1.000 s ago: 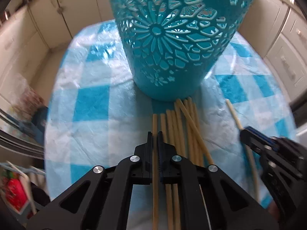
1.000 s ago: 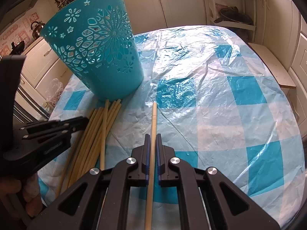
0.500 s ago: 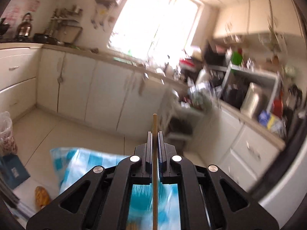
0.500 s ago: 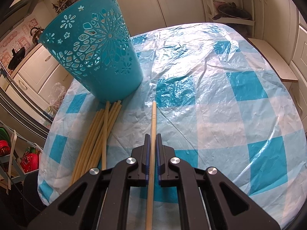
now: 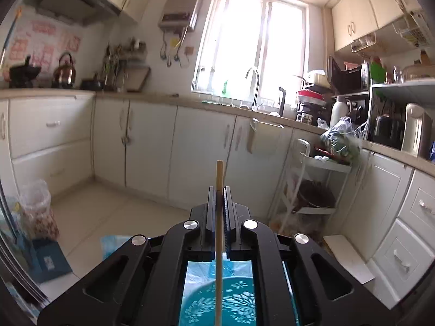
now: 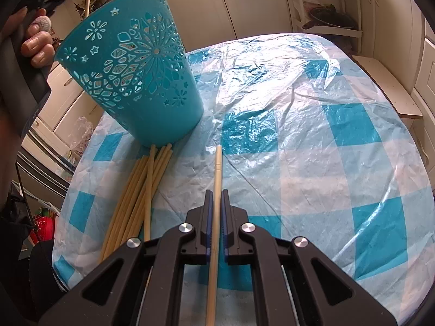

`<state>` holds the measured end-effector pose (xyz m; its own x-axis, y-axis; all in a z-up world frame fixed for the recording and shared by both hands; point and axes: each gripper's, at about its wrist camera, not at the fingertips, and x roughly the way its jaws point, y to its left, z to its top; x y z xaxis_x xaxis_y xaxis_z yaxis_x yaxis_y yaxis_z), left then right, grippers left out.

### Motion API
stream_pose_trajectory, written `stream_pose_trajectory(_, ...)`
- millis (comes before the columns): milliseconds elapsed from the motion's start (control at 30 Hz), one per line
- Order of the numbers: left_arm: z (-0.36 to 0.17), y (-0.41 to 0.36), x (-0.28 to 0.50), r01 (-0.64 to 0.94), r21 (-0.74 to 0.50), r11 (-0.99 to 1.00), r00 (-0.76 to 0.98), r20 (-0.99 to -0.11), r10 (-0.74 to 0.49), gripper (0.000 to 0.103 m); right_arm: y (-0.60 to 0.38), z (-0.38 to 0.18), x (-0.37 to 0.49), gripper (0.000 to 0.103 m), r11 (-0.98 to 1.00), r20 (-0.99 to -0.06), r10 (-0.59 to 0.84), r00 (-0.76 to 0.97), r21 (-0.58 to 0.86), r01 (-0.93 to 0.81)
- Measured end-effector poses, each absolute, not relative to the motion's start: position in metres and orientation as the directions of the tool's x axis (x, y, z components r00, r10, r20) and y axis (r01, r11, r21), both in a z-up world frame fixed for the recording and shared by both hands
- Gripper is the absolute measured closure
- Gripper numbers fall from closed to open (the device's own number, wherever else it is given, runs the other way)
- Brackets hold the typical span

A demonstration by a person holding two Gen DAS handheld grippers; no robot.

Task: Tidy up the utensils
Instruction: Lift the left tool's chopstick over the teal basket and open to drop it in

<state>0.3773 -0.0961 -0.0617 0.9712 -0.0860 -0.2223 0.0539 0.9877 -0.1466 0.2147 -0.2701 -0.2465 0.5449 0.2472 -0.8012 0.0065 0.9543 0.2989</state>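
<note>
My left gripper (image 5: 219,190) is raised above the table, jaws clamped on one chopstick (image 5: 219,233) whose tip points toward the kitchen cabinets (image 5: 152,146); below it, through the frame, I see the rim of the teal basket (image 5: 233,293). My right gripper (image 6: 216,194) angles down at the table's near edge, jaws closed on a second chopstick (image 6: 217,168) lying on the blue-and-white checked tablecloth (image 6: 312,141). The basket stands near the table's far left edge. A loose bundle of chopsticks (image 6: 141,190) lies on the cloth, tips touching the basket's base. A hand (image 6: 36,43) grips the left handle.
</note>
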Motion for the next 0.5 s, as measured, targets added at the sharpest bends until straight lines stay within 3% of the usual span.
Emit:
stream_pose_trajectory(233, -0.080, -0.099, 0.378, 0.075, -0.114, 0.991, 0.942, -0.318, -0.108, 0.098, -0.271, -0.247, 0.215, 0.097, 0.954, -0.802, 0.247, 0.544, 0.300, 0.008)
stream_pose_trajectory(500, -0.111, -0.105, 0.370, 0.100, -0.032, 0.994, 0.862, -0.497, -0.103, 0.097, -0.270, -0.246, 0.215, 0.094, 0.958, -0.811, 0.247, 0.531, 0.287, -0.006)
